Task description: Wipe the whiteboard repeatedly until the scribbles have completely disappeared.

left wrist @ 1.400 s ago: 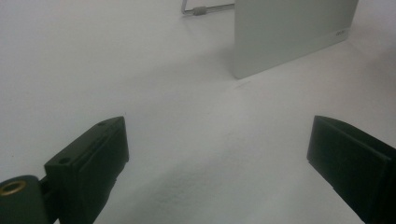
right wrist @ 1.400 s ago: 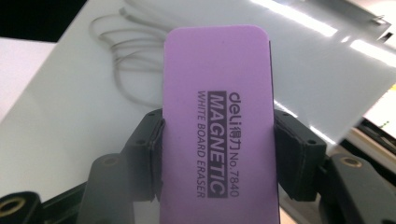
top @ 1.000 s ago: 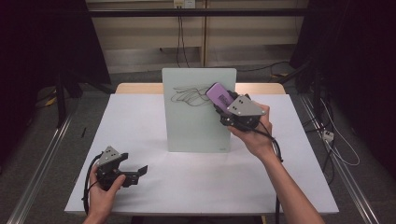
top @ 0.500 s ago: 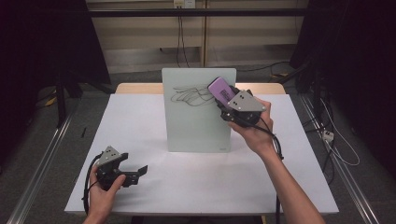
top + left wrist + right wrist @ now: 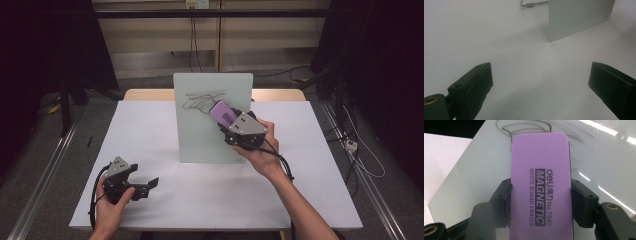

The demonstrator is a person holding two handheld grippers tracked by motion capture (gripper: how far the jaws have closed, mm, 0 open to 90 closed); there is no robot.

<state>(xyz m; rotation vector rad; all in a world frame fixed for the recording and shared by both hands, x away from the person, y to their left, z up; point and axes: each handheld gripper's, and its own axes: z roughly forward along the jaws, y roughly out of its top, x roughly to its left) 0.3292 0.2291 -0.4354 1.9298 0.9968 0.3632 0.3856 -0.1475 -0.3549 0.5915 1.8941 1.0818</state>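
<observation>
Eraser [image 5: 540, 182] clamped in right claw [image 5: 226, 121] against scribbled whiteboard [image 5: 200, 135]

Part of the scribble [image 5: 202, 101] on the whiteboard [image 5: 200, 135] is covered by the purple eraser [image 5: 223, 114] in the high view. In the right gripper view the eraser's [image 5: 540, 190] lower end is cut off by the bottom edge, and its flanks are hidden behind the fingers [image 5: 504, 195]. In the left gripper view the whiteboard [image 5: 579, 17] is cropped by the top edge; its small corner marking cannot be read.
</observation>
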